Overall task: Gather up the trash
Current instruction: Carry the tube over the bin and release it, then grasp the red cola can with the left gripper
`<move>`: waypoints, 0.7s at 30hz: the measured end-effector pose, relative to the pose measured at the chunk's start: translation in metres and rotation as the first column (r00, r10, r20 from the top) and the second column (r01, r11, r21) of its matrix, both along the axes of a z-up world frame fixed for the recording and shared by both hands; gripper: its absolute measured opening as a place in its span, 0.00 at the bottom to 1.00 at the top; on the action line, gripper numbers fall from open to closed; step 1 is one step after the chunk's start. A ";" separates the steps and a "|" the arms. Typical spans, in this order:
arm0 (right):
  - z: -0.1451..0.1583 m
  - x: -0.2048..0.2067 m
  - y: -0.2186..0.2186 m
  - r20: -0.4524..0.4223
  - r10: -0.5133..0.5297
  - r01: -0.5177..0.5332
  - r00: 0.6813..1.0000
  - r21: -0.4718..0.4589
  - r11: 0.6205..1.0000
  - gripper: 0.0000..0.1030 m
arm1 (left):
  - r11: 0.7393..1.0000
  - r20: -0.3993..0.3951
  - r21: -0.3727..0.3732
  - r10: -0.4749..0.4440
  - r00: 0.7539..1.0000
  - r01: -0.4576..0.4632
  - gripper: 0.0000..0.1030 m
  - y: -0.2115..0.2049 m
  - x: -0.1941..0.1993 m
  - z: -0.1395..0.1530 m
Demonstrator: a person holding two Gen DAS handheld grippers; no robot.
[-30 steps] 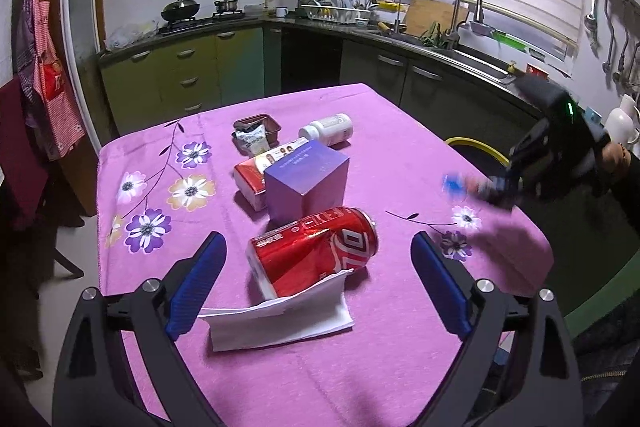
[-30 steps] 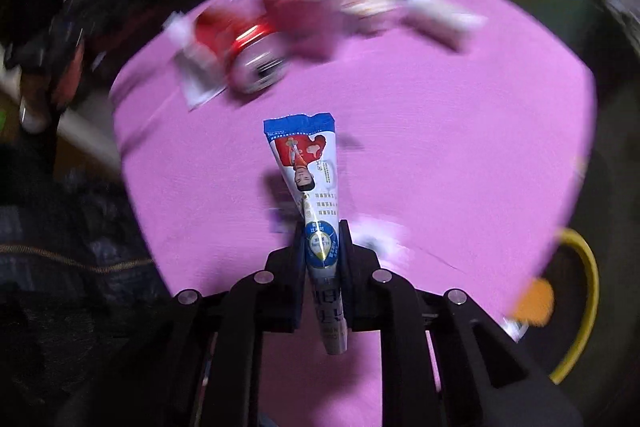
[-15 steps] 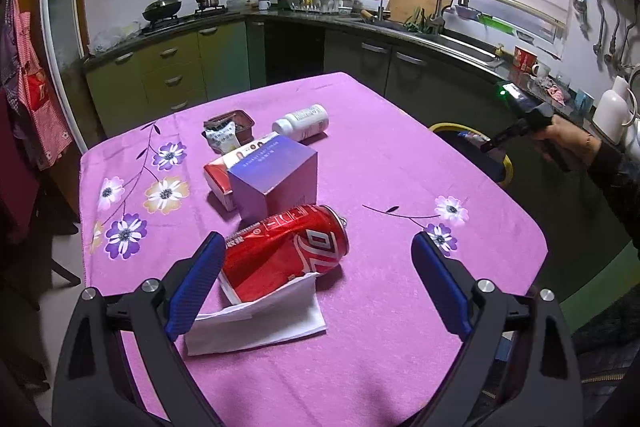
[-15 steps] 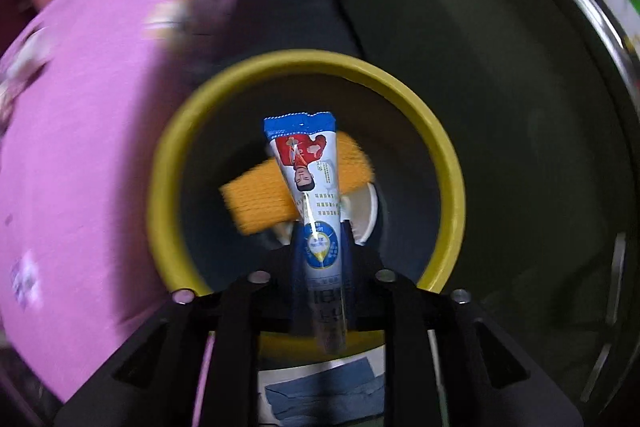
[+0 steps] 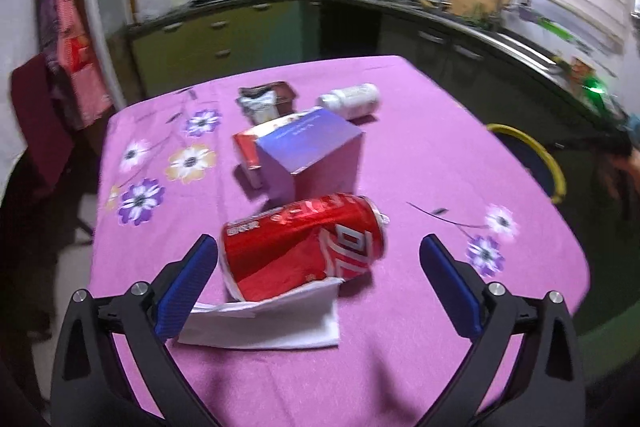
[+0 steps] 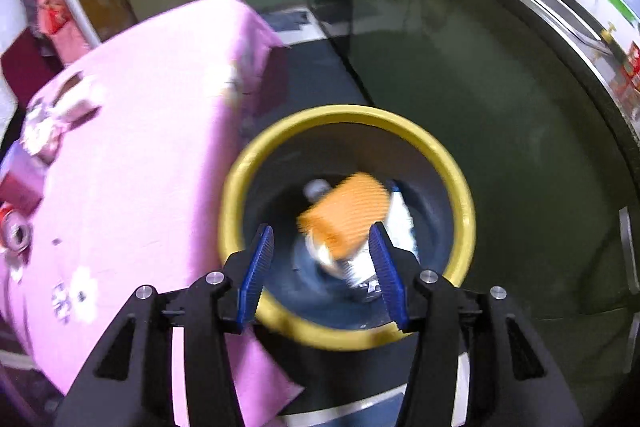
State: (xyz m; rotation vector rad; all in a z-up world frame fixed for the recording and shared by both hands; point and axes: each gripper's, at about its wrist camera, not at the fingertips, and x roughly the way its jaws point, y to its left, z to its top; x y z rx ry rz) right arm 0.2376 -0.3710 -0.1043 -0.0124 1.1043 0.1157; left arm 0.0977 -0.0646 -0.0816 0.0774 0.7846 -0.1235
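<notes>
My left gripper [image 5: 316,287] is open and empty, just above the table, with a dented red cola can [image 5: 304,247] lying on a white napkin [image 5: 272,323] between its fingers. Behind the can stand a purple box [image 5: 316,151], a red-and-white pack [image 5: 250,147], a white bottle [image 5: 352,99] and a brown tray with a wrapper [image 5: 266,99]. My right gripper [image 6: 320,267] is open and empty above the yellow-rimmed bin [image 6: 460,195]. Inside the bin lie an orange packet [image 6: 344,215] and the white wrapper [image 6: 400,223].
The pink flowered tablecloth [image 5: 420,163] covers the table; the bin rim [image 5: 540,155] shows off its right edge. Dark green kitchen cabinets [image 6: 460,67] and a sink counter run behind the bin. A dark red chair [image 5: 36,123] stands at the table's left.
My right gripper swung from the table to over the bin, opened and let go of the white wrapper, which now lies in the bin. My left gripper moved closer to the can.
</notes>
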 end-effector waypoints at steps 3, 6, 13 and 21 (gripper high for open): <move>-0.001 -0.006 0.019 0.005 0.042 -0.042 0.999 0.029 0.999 0.49 | 0.998 -0.009 0.008 0.056 0.998 -0.056 0.94 -0.001 0.008 -0.008; -0.006 -0.009 0.031 0.011 0.072 -0.072 0.997 0.045 0.996 0.49 | 0.996 -0.030 -0.014 0.086 0.996 -0.086 0.94 0.002 0.017 -0.013; -0.007 -0.010 0.045 0.008 0.122 -0.122 0.993 0.035 0.992 0.50 | 0.961 -0.008 0.089 -0.260 0.966 0.260 0.94 -0.003 0.016 0.012; -0.016 -0.011 0.054 -0.018 0.126 -0.125 0.992 0.025 0.992 0.52 | 0.742 -0.197 0.227 -0.599 0.776 0.630 0.94 0.012 0.045 0.020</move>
